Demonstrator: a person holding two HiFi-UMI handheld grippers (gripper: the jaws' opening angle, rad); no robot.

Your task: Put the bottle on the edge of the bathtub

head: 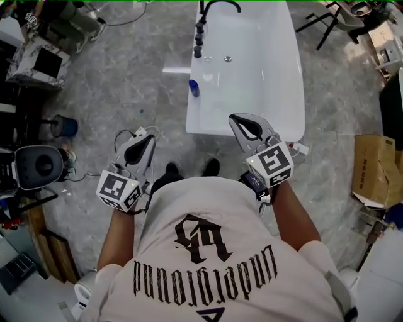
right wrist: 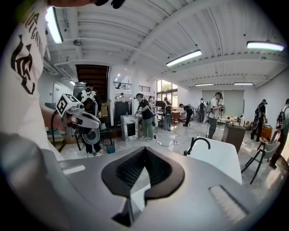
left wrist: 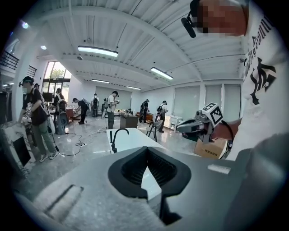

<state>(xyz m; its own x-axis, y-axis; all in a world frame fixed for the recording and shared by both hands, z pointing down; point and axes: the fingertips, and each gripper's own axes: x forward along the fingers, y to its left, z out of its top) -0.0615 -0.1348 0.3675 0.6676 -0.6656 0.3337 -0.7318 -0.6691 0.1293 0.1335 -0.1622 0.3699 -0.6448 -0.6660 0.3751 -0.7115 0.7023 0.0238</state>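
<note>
Bottle point(head: 194, 88) sits on the bathtub's point(head: 297, 82) left edge, well apart from the left gripper point(head: 149, 138) and right gripper point(head: 239, 118). Both are clenched, empty and pointing slightly down.

Head view: the camera sits on the person's head and faces steeply down. The shirt point(head: 208, 251) fills the bottom edge, the left gripper point(head: 145, 137) and right gripper point(head: 244, 121) are close below, and the tub point(head: 208, 126) lies farther ahead.

Left gripper view: the camera rides behind that gripper's jaws and looks along them, nearly level, with the jaws very near.

Right gripper view: same mounting.

Shared: all three views take in the tub and faucet point(head: 217, 5). Each gripper view catches the other gripper at its side.
</note>
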